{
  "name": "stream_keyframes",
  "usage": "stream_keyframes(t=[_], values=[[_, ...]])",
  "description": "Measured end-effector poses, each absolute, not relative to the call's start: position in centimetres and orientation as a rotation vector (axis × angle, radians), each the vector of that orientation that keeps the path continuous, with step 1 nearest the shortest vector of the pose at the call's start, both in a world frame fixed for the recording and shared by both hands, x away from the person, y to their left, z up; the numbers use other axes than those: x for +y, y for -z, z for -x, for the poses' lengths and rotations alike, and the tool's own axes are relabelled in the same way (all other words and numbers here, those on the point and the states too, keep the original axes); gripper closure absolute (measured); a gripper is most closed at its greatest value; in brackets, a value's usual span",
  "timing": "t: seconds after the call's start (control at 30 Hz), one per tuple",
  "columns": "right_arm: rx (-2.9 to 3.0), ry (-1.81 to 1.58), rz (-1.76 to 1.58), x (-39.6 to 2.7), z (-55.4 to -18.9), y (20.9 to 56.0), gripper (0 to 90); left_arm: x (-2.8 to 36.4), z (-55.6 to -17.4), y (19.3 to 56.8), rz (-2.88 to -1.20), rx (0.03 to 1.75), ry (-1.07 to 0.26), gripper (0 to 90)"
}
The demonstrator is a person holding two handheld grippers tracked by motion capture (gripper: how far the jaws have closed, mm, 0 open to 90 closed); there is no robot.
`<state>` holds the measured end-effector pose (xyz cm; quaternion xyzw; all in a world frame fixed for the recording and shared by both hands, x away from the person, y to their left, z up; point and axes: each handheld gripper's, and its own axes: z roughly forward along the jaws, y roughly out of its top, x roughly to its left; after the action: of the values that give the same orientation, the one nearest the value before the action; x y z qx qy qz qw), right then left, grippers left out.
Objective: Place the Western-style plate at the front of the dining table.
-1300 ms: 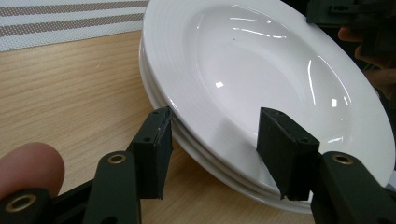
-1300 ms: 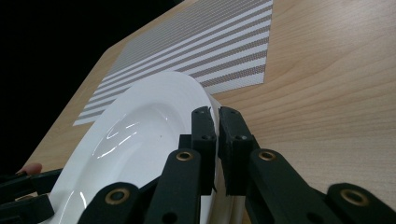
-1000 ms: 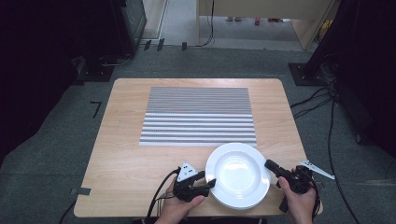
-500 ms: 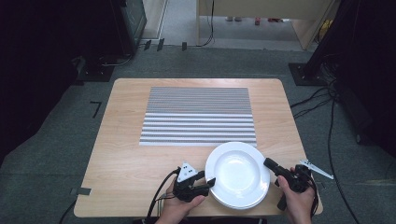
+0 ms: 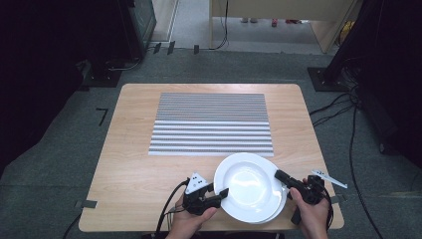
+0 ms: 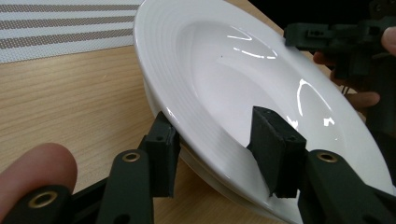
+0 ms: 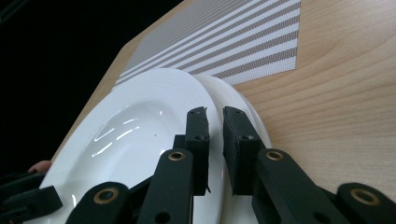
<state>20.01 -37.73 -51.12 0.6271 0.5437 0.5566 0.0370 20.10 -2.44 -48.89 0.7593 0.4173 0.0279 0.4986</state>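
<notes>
Two white plates are stacked near the table's front edge. The top plate sits tilted, raised off the lower plate. My left gripper straddles the top plate's left rim, one jaw under it and one inside the bowl. Its jaws have just been closing, and the pads touch the rim. My right gripper is shut on the same plate's right rim, jaws almost together.
A grey-and-white striped placemat lies across the middle of the wooden table, just behind the plates. Black stands and cables stand on the floor to the right of the table.
The left gripper's jaws have drawn in on the plate's rim. Both hands and the plates stay about where they were.
</notes>
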Motion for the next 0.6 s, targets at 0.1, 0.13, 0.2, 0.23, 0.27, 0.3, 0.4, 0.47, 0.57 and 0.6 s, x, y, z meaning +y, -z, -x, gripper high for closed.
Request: stream_keyframes(t=[0.1,0.13,0.2,0.23,0.27,0.3,0.4,0.47,0.57,0.6], values=[[1.677,-1.713,-1.93,-37.7,-20.0,51.2,81.4,-2.2,-20.2,48.8,-1.839,1.017,-0.075,56.2],[1.689,-1.727,-1.936,-37.7,-20.0,51.2,81.4,-1.9,-20.3,48.7,-1.833,1.028,-0.077,56.3],[1.695,-1.733,-1.944,-37.7,-20.0,51.2,81.3,-1.8,-20.3,48.7,-1.83,1.035,-0.08,56.9],[1.699,-1.738,-1.946,-37.6,-19.9,51.2,81.0,-1.6,-20.4,48.6,-1.83,1.037,-0.08,57.3],[1.703,-1.739,-1.944,-37.6,-19.9,51.2,80.8,-1.5,-20.4,48.6,-1.824,1.041,-0.08,57.6],[1.704,-1.738,-1.946,-37.5,-19.9,51.2,80.3,-1.3,-20.4,48.6,-1.821,1.041,-0.076,58.0],[1.706,-1.729,-1.931,-37.3,-19.9,51.2,78.7,-1.2,-20.5,48.6,-1.816,1.04,-0.066,59.1],[1.707,-1.727,-1.921,-37.3,-19.9,51.2,77.7,-1.1,-20.5,48.6,-1.808,1.036,-0.048,60.1],[1.718,-1.712,-1.893,-37.0,-19.8,51.1,75.3,-0.9,-20.7,48.6,-1.79,1.036,-0.013,63.9],[1.72,-1.711,-1.885,-36.9,-19.8,51.1,74.4,-0.7,-20.7,48.6,-1.777,1.029,0.0,64.9]])
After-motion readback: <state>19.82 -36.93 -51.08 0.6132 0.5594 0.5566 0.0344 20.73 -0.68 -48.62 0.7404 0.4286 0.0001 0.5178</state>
